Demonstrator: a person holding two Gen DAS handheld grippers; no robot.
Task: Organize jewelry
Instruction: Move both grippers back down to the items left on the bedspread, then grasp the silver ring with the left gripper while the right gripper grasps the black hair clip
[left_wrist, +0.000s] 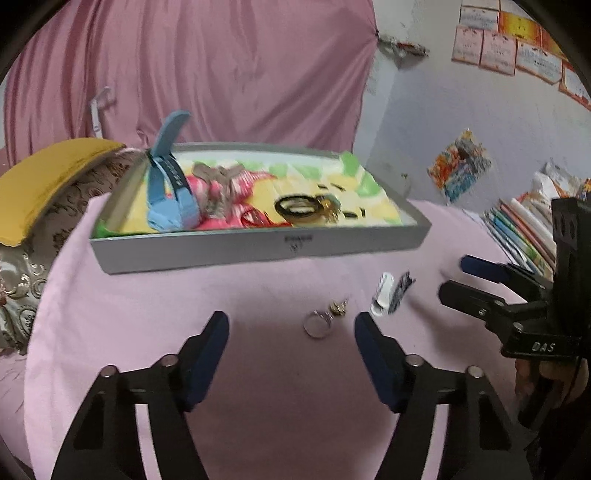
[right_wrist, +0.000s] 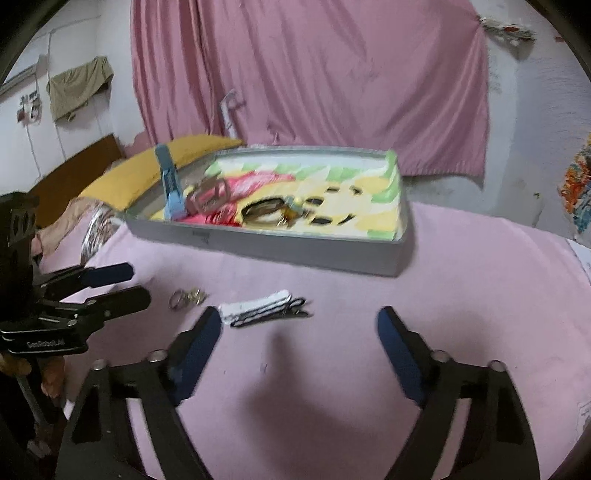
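Meanwhile, on a pale pink cloth-covered surface (left_wrist: 147, 306), two hand-held grippers hover over loose jewellery not yet put away. The left gripper (left_wrist: 291, 328) has its blue-padded jaws partly open and empty, with a small silver ring joined to a gold trinket (left_wrist: 325, 319) lying between and just beyond the tips. The right gripper (right_wrist: 299, 325), likewise part-open and holding nothing, points at a cluster of flat black-and-white hair clips (right_wrist: 264, 310) just off its left fingertip. Behind both, toward the cloth's far edge, sits a shallow grey cardboard tray (left_wrist: 258, 247) lined in yellow, green and pink, already holding a blue strap-like band (left_wrist: 170, 192) and a black bangle (left_wrist: 297, 206) (the smaller contents are too blurred to name). The ring looks light, hard and apt to skid or sink into the soft cloth; a pinch across its band seems the surest hold. The clips look thin and stiff, best taken across their width. Open cloth lies between the pieces and the tray's near wall, though the low rim must be cleared.
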